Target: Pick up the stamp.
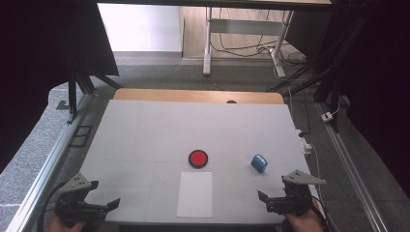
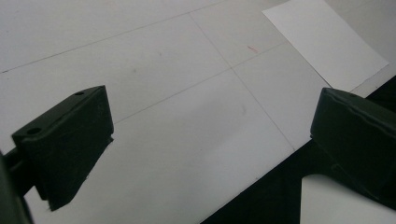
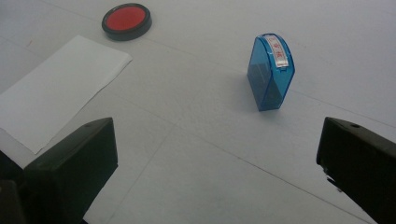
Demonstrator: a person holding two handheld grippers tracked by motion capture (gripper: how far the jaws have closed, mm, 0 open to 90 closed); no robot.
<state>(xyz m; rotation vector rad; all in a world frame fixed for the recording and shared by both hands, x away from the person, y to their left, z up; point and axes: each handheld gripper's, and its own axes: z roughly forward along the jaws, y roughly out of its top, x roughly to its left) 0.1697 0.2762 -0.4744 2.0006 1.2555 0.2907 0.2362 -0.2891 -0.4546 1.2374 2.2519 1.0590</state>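
Nearby, blue stamp (image 3: 271,70) (upright) faces right tongs (image 3: 217,163).

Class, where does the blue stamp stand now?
In the high view the blue stamp stands right of the red ink pad, ahead of the right gripper.

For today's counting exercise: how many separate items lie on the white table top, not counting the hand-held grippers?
3. A red ink pad sits near the middle, a white paper sheet lies just in front of it at the near edge, and a blue stamp stands to their right. Nothing seems hidden.
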